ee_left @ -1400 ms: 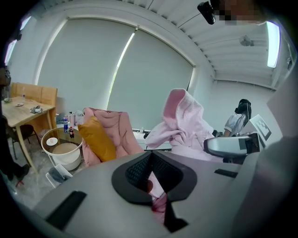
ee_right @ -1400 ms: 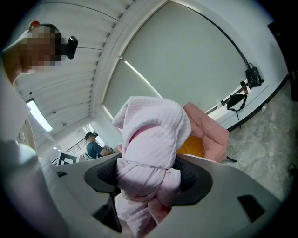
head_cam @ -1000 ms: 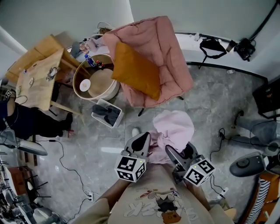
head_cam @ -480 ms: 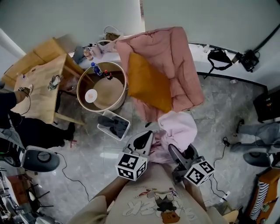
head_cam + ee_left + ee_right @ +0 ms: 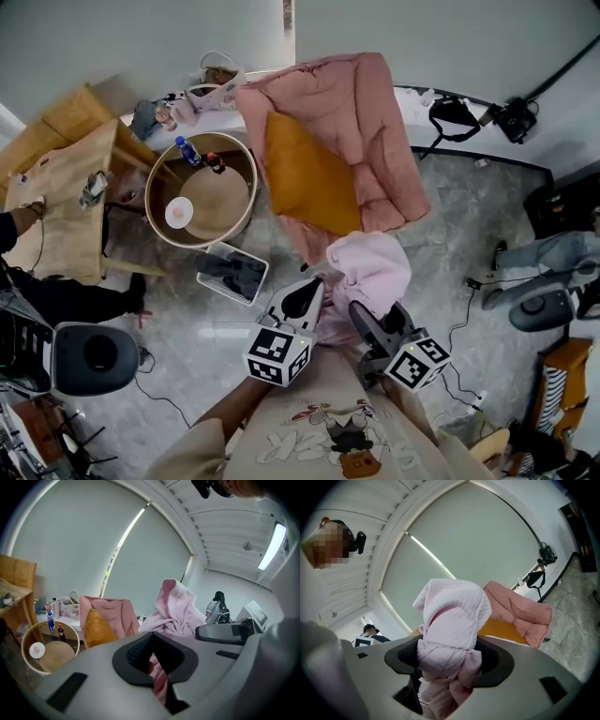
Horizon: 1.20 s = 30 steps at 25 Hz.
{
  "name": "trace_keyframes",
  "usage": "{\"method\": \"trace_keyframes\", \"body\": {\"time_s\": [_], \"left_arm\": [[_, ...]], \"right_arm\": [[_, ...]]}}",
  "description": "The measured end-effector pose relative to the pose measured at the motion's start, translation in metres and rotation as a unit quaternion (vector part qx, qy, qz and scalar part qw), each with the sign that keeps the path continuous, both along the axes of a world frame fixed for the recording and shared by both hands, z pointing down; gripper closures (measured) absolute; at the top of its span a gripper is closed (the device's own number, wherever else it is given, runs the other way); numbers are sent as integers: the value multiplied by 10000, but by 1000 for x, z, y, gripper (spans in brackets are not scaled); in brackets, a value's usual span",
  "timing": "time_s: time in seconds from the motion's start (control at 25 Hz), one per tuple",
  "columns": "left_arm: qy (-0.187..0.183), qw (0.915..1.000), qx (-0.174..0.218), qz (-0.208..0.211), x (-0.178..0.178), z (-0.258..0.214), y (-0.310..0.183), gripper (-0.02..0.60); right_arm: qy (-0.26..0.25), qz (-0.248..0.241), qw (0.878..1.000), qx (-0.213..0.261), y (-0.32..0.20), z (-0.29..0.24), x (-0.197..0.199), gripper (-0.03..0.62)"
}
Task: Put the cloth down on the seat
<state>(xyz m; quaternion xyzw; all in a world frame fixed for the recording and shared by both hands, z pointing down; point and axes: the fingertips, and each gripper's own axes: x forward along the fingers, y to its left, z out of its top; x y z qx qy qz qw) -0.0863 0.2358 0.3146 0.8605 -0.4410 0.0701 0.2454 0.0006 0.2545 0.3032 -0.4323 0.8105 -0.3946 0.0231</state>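
Note:
A pale pink cloth hangs bunched between my two grippers, just short of the seat's front edge. My left gripper is shut on a fold of the cloth. My right gripper is shut on a thick wad of the cloth that billows up over its jaws. The seat is a pink padded chair with an orange cushion lying on it. In the left gripper view the chair and cushion sit ahead to the left.
A round wooden tub table with bottles stands left of the chair. A small bin lies on the floor below it. A wooden table is at far left. Cables and gear litter the floor at right.
The view has shifted; the chair and cushion now sit slightly lower and closer to the grippers. Both grippers keep their hold on the cloth, with the bundle nearer the seat's front.

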Motion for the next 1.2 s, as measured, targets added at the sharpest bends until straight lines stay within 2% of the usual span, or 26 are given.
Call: {"method": "trace_keyframes", "body": {"time_s": [0.28,0.52,0.96,1.2], "left_arm": [[74,9994,-184,-273,-22,9,-14,577],[21,9994,-212,-276,-20,10,-55,577],[-133,9997,-118,-137,22,2,-167,577],[-202,9992,-105,-315,40,-7,-222,577]], "right_arm": [[-84,33,9999,-58,-23,5,-5,264],[-163,43,9998,-79,-67,7,-2,264],[-205,19,9996,-168,-167,6,35,264],[-197,-114,9995,-218,-228,5,55,264]]}}
